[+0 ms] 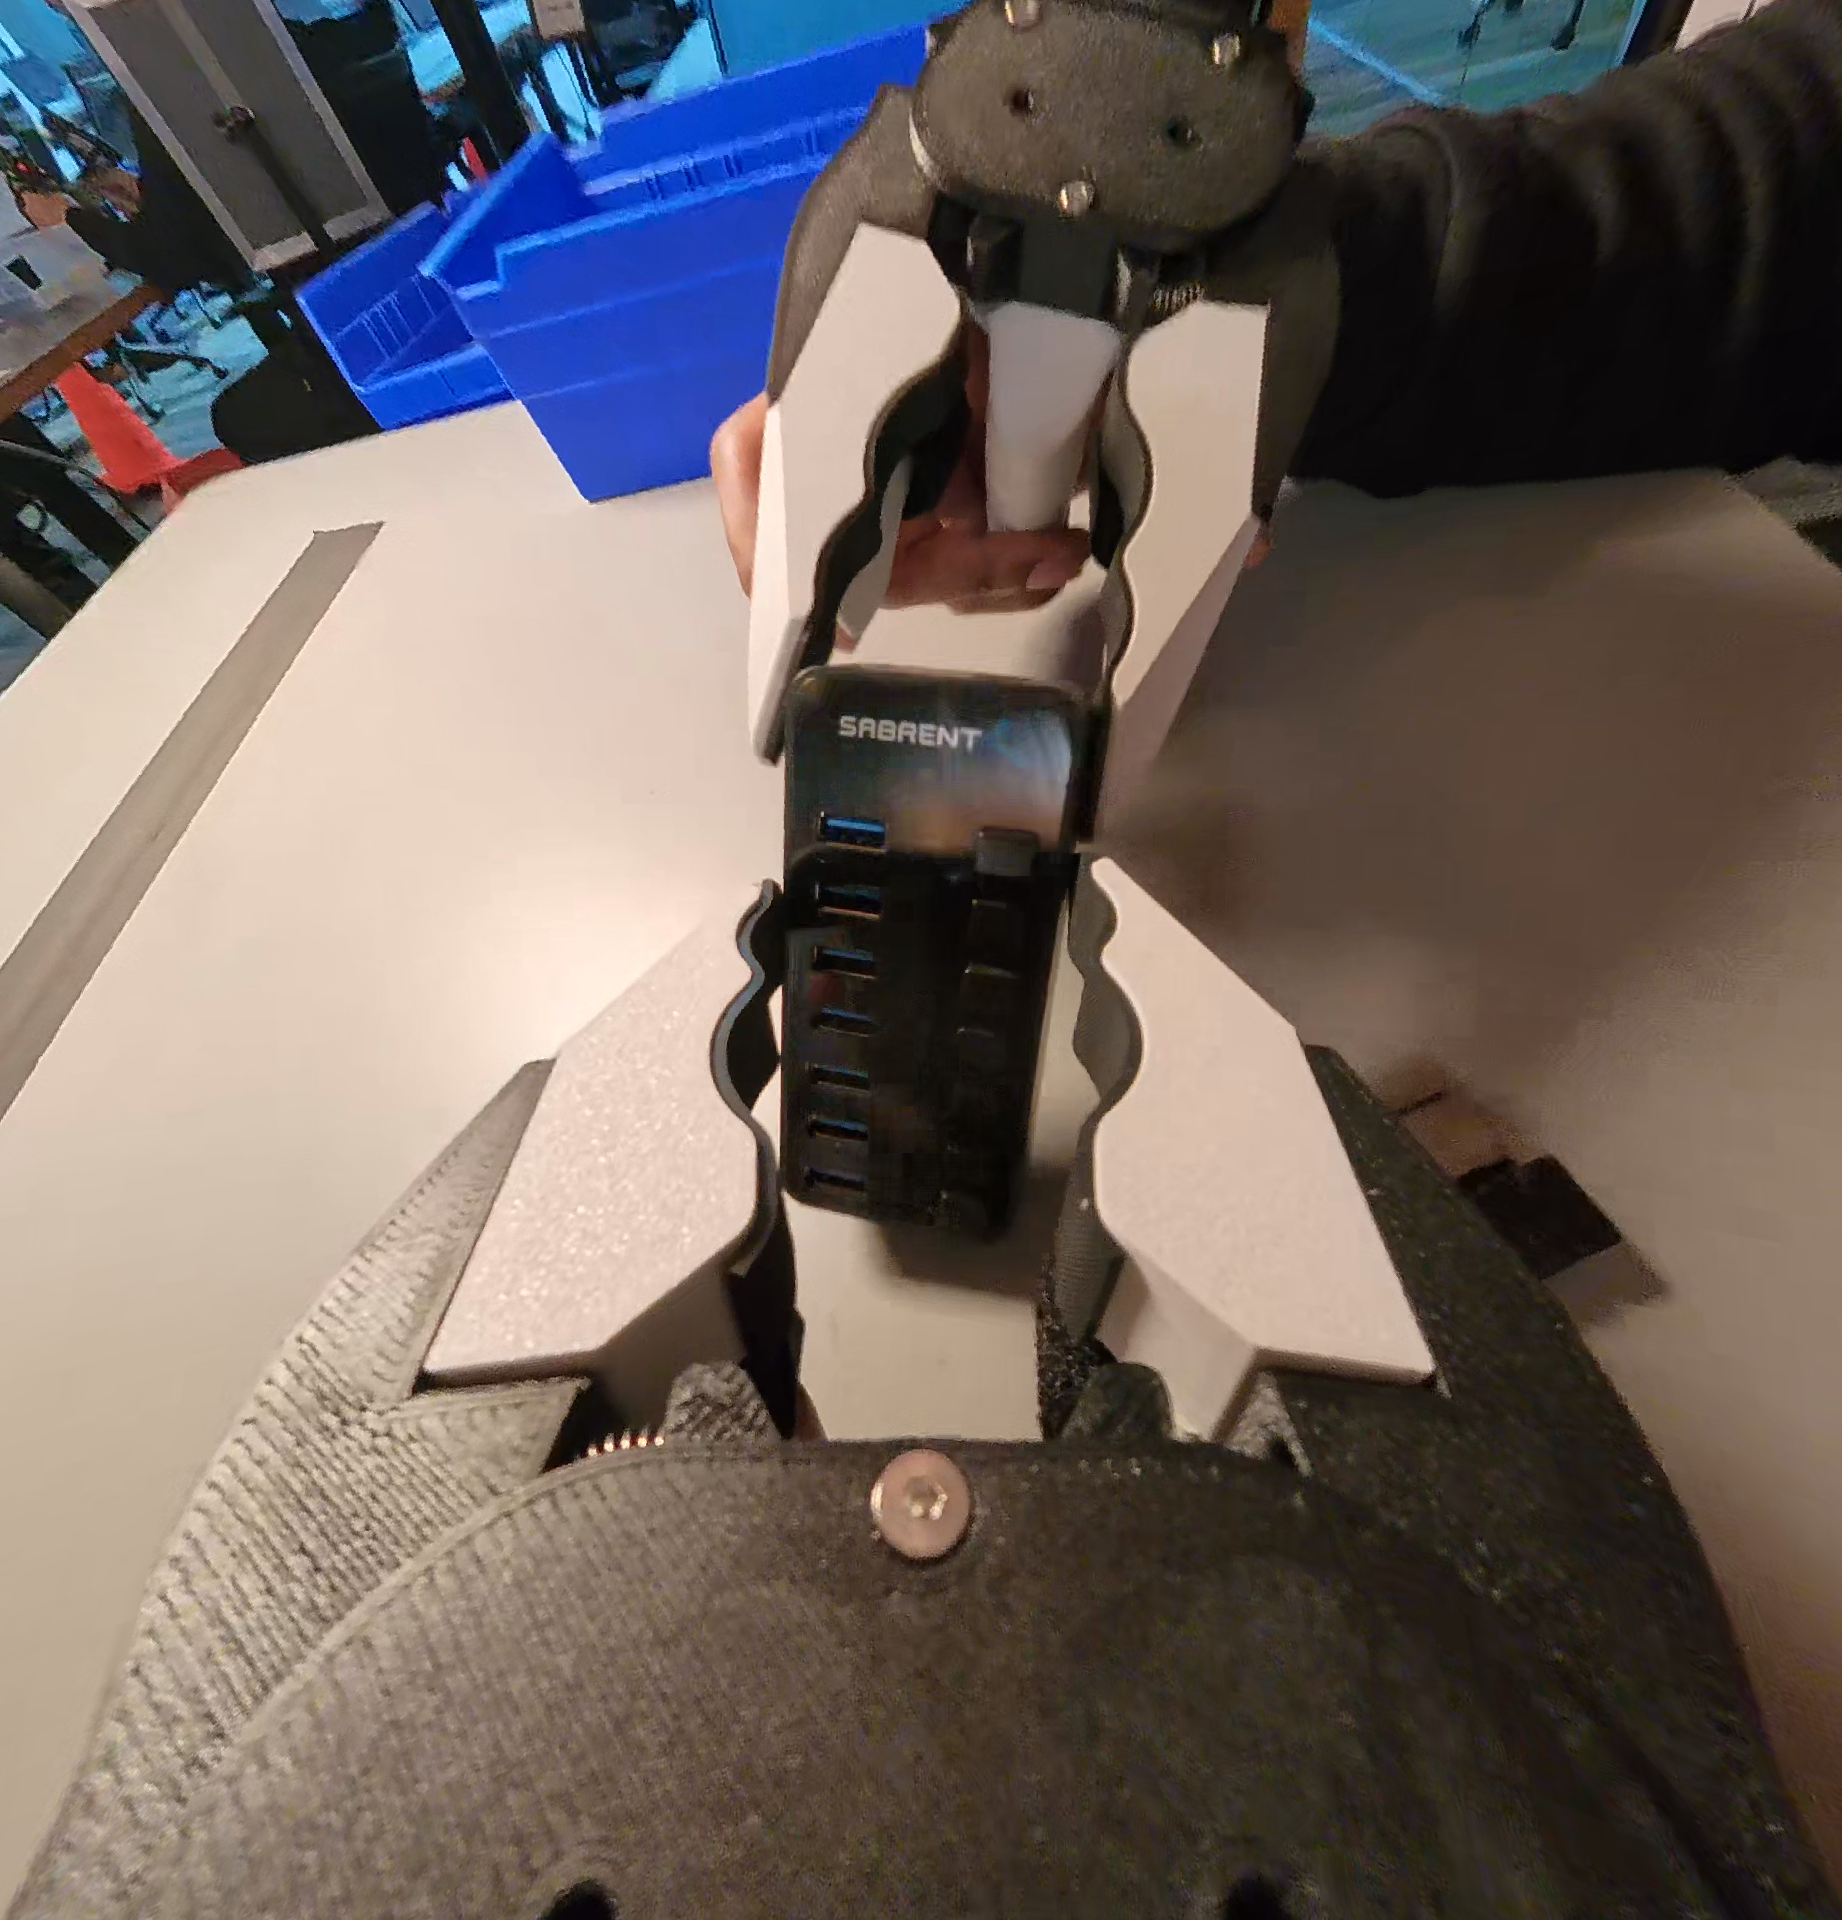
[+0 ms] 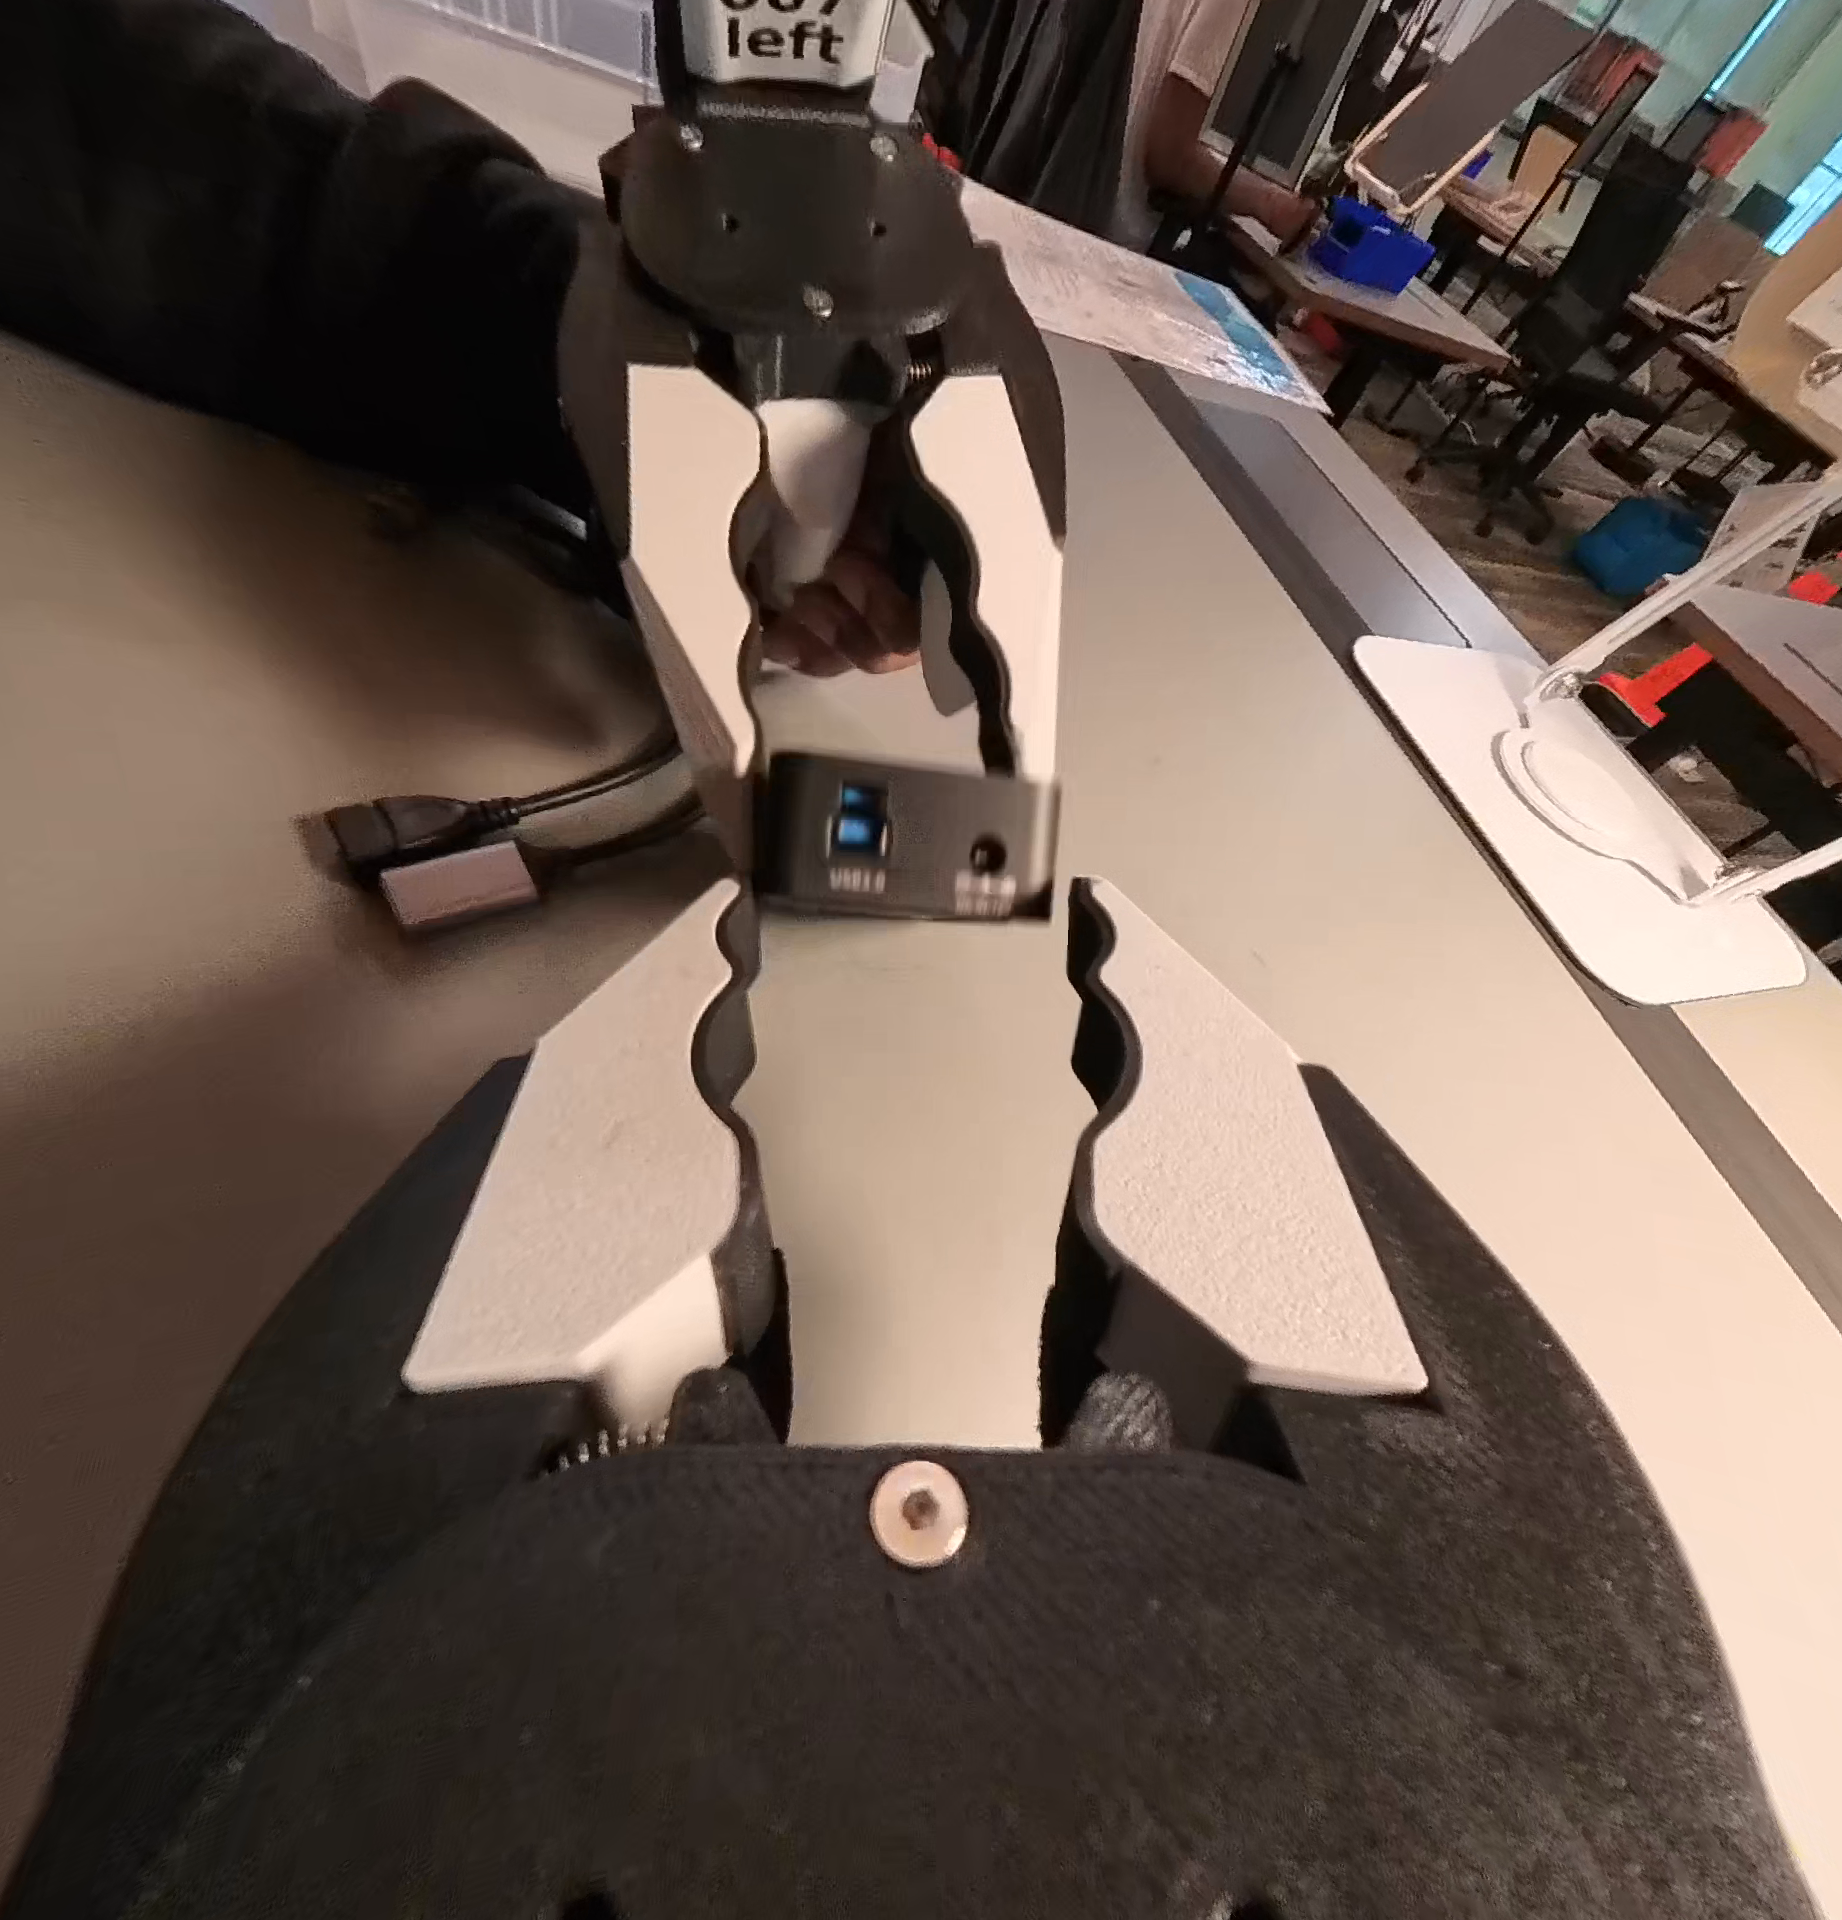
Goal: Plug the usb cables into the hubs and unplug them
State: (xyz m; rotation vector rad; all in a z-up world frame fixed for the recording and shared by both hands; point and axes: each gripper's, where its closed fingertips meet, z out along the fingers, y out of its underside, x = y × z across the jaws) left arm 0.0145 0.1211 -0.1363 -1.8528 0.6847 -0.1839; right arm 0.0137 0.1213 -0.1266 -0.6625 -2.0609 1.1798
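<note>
A black multi-port USB hub (image 1: 922, 1029) lies lengthwise between my left gripper's (image 1: 927, 883) fingers, which are closed against its two long sides. Its top shows a row of blue ports. My right gripper (image 2: 912, 899) is open and faces the left one. Its fingertips straddle the hub's far end (image 2: 901, 847), which has blue ports and a round socket, without pressing on it. In the left wrist view the right gripper (image 1: 943, 707) shows at the top. Two loose cable plugs, one black (image 2: 397, 826) and one silver (image 2: 460, 883), lie on the table beside the hub.
Blue plastic bins (image 1: 636, 312) stand at the table's far edge. A white lamp base (image 2: 1582, 831) sits near a dark groove strip (image 1: 169, 779) in the table. Papers (image 2: 1156, 301) lie farther back. Dark sleeves hold both grippers. More desks and chairs stand beyond.
</note>
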